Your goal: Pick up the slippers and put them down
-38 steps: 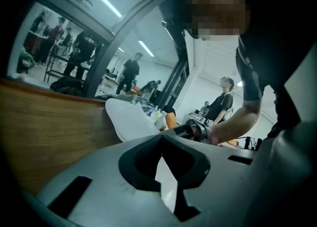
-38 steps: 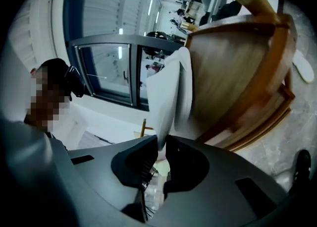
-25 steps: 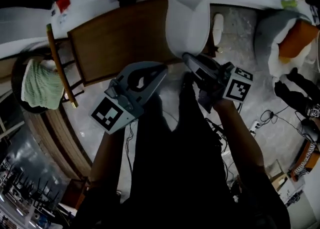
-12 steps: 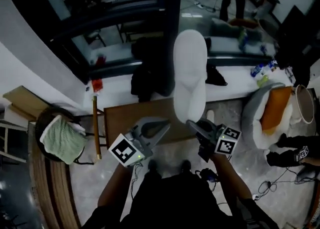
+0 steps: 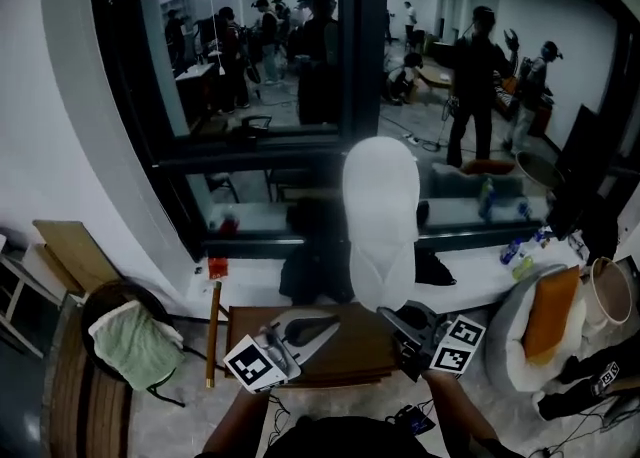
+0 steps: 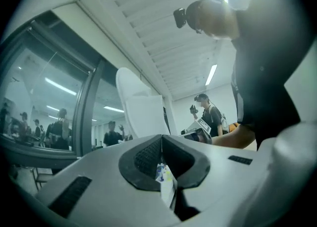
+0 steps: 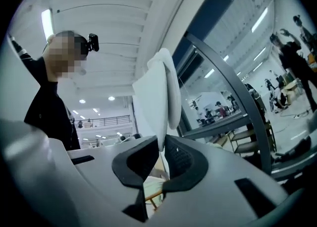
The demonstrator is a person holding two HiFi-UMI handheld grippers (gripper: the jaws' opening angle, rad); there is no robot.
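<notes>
A white slipper (image 5: pixel 380 216) stands upright in the air in front of the dark window. My right gripper (image 5: pixel 388 312) grips its lower edge, and its jaws are closing with the slipper's thin edge between the pads. The right gripper view shows the slipper (image 7: pixel 159 89) rising from my right gripper (image 7: pixel 162 144). My left gripper (image 5: pixel 333 323) hovers left of it, shut and holding nothing. In the left gripper view the tips of my left gripper (image 6: pixel 161 137) meet, with the slipper (image 6: pixel 141 109) beyond them. A second slipper is not in sight.
A brown wooden table (image 5: pixel 355 354) lies below the grippers. A chair with a green towel (image 5: pixel 128 343) stands at left, next to a wooden stick (image 5: pixel 212 334). A grey bed with an orange cushion (image 5: pixel 548 318) is at right. A white ledge (image 5: pixel 470 268) runs under the window.
Both grippers have risen and rolled, carrying the slipper up with them. The head view has swung from the floor and table up to the window.
</notes>
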